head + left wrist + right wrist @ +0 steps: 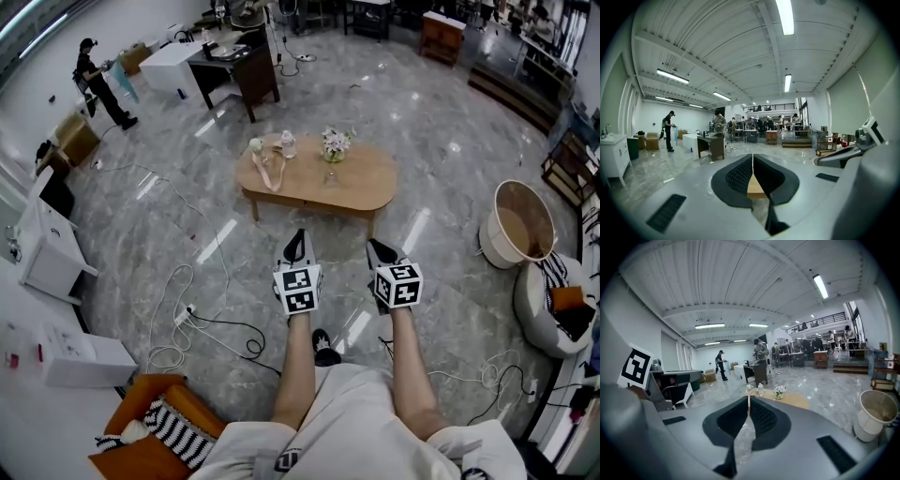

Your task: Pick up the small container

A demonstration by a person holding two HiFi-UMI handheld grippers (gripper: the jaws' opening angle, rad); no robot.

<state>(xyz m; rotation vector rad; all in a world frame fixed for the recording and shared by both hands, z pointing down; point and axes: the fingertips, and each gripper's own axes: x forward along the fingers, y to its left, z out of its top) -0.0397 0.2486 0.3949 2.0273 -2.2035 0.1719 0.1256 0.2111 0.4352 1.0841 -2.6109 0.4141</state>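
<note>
A low oval wooden table (361, 184) stands on the marble floor ahead of me. At its far left sits a small clear container (288, 143) (761, 389). A little vase of flowers (335, 145) (778, 391) is to its right, and a pale round object (256, 145) with a pinkish strap (272, 171) lies to its left. My left gripper (298, 242) (753, 156) and right gripper (379, 249) (748, 398) are held side by side in the air, well short of the table. Both are shut with nothing between the jaws.
A big white tub (518, 225) and a white beanbag (548, 305) stand at the right. Cables (192, 319) trail over the floor at the left, near white cabinets (45, 246). An orange chair (150, 433) is at the lower left. A person (98, 86) and a dark desk (234, 67) are far back.
</note>
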